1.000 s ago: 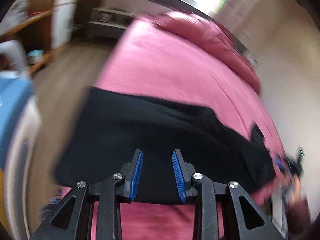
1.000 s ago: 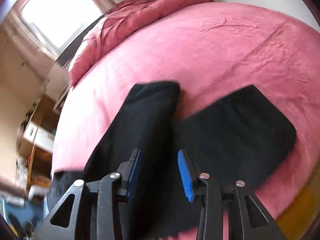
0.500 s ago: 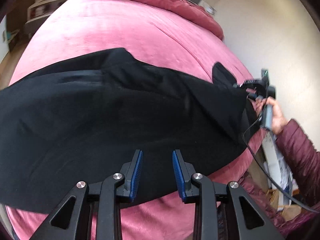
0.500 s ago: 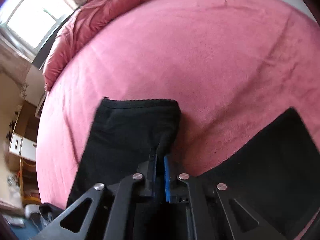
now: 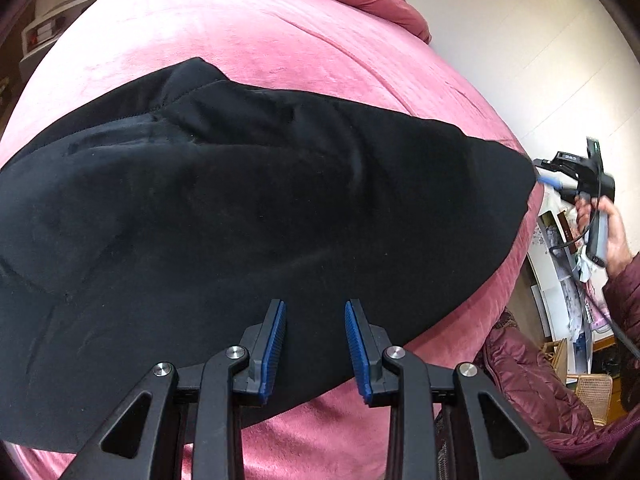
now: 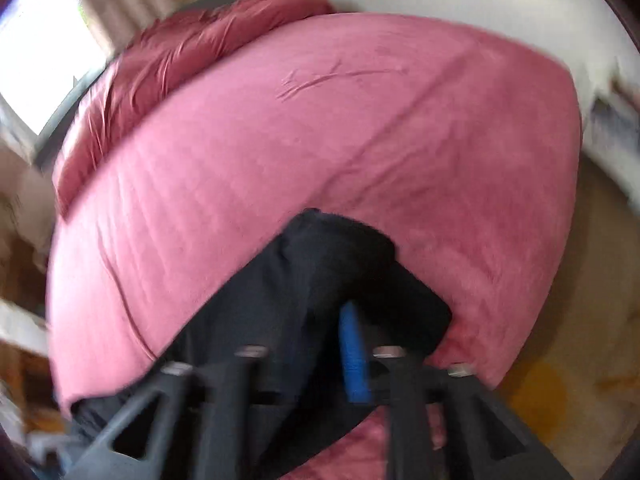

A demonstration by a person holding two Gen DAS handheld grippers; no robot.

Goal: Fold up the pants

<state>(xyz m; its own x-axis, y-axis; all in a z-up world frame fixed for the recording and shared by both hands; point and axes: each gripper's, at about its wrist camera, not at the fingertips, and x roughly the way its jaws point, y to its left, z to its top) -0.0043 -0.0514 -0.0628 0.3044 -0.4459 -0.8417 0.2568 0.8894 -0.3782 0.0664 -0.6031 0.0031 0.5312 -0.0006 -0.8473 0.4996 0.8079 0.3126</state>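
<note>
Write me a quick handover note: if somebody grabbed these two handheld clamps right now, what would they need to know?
Left tool: open, empty, hovering over the near edge of the black fabric pants.
Right tool: shut on the pants' end, also visible at the far right of the left view.
The pants lie spread across the pink plush bedcover, one end pulled to a point by the right tool.
Done: one end gripped. Left: probably carry that end across to fold the pants, then smooth and fold again.

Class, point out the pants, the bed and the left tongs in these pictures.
pants (image 5: 248,208): left wrist view, middle of the black cloth.
bed (image 6: 320,128): right wrist view, bare pink cover.
left tongs (image 5: 316,344): left wrist view, midway between the blue tips.
</note>
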